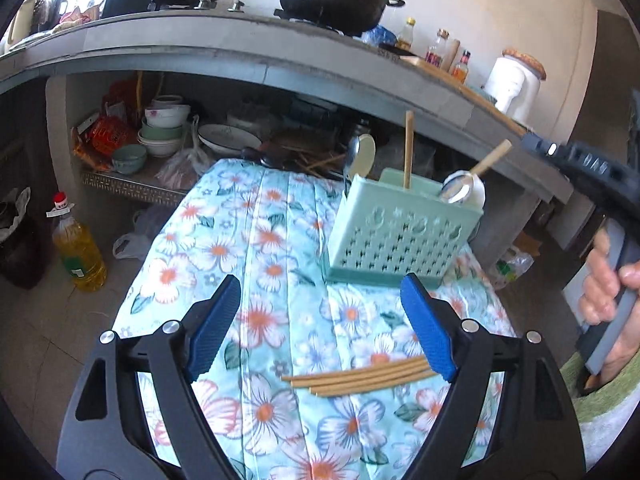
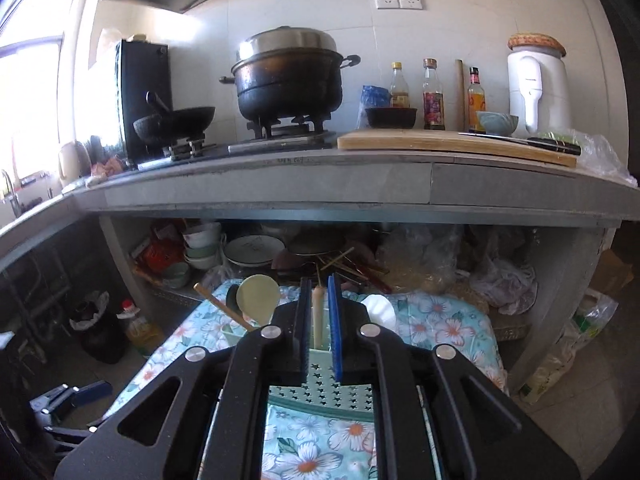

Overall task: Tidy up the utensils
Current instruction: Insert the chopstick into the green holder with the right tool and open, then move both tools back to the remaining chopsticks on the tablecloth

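A mint green perforated utensil holder (image 1: 400,236) stands on the floral cloth (image 1: 256,240). It holds spoons (image 1: 460,190), a pale rice paddle (image 1: 362,156) and upright chopsticks (image 1: 408,152). Several loose chopsticks (image 1: 360,376) lie on the cloth between the fingers of my left gripper (image 1: 324,324), which is open and empty above them. My right gripper (image 2: 319,320) sits above the holder (image 2: 320,392) with its jaws nearly closed around one upright chopstick (image 2: 318,316) that stands in the holder. The paddle (image 2: 258,296) shows to its left.
A grey stone counter (image 2: 320,184) runs behind, with a wok (image 2: 176,120), a black pot (image 2: 288,80), bottles, a cutting board (image 2: 440,140) with a knife, and a white appliance. Bowls and plates (image 1: 164,128) fill the shelf below. An oil bottle (image 1: 78,248) stands on the floor at left.
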The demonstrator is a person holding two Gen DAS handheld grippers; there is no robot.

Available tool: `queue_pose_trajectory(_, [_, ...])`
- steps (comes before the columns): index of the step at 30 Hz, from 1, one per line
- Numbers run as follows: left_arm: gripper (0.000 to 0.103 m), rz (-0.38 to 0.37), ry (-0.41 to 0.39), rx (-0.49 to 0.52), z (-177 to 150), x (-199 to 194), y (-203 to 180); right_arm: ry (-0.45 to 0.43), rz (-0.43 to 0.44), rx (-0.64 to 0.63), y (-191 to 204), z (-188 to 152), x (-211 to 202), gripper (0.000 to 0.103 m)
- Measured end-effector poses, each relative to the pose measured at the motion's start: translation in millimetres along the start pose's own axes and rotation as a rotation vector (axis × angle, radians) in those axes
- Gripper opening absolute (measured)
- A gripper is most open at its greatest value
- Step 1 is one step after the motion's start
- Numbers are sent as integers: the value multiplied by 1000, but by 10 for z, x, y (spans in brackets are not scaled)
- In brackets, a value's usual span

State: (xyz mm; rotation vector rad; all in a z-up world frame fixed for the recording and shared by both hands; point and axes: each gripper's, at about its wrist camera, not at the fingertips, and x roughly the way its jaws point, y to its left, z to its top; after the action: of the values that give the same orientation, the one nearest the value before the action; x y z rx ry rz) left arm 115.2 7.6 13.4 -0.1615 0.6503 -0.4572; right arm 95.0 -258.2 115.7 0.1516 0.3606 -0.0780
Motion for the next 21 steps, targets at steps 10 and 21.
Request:
queue_pose_trajectory(10, [78, -13, 30, 61, -152, 97, -161, 37, 7, 197, -609, -289, -519, 31])
queue_pose_trajectory(21, [78, -31, 115, 324, -597, 352, -724, 474, 34, 440, -1169, -1406, -91, 36])
